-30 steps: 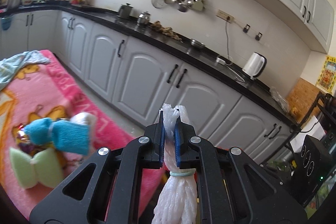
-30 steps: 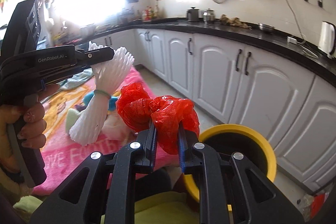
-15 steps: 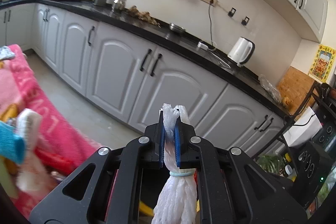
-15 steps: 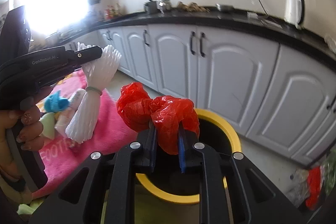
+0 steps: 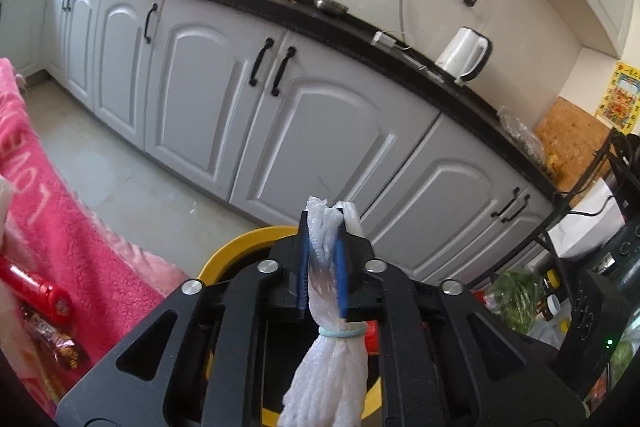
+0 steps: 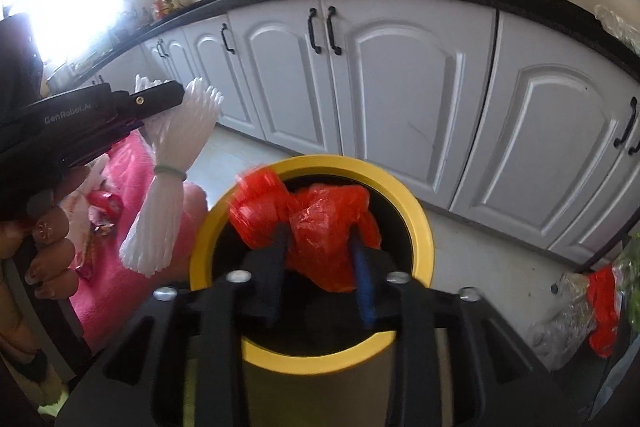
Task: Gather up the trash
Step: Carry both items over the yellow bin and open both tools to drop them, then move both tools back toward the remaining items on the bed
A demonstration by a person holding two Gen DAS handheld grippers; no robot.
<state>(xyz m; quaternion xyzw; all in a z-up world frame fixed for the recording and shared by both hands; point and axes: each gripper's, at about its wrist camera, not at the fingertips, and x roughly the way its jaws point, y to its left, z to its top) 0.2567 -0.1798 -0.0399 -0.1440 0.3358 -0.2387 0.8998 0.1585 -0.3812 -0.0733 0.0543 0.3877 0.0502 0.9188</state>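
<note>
right hand-held gripper (image 6: 320, 247) just opening, red bag (image 6: 320, 223) between, over yellow bin (image 6: 420, 227)

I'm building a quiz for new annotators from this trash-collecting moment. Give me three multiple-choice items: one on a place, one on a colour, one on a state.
1. Where is the red plastic bag?
A. On the counter
B. Above the bin's mouth
C. On the pink blanket

2. What colour is the bin's rim?
A. Yellow
B. Green
C. White

3. How do the right gripper jaws stand?
A. Clamped tight on the bag
B. Spread, bag loose between them
C. Empty

Answers: B, the bag hangs over the bin's dark opening. A, the ring around the opening is yellow. B, the jaws have just been opening, with gaps beside the bag.
</note>
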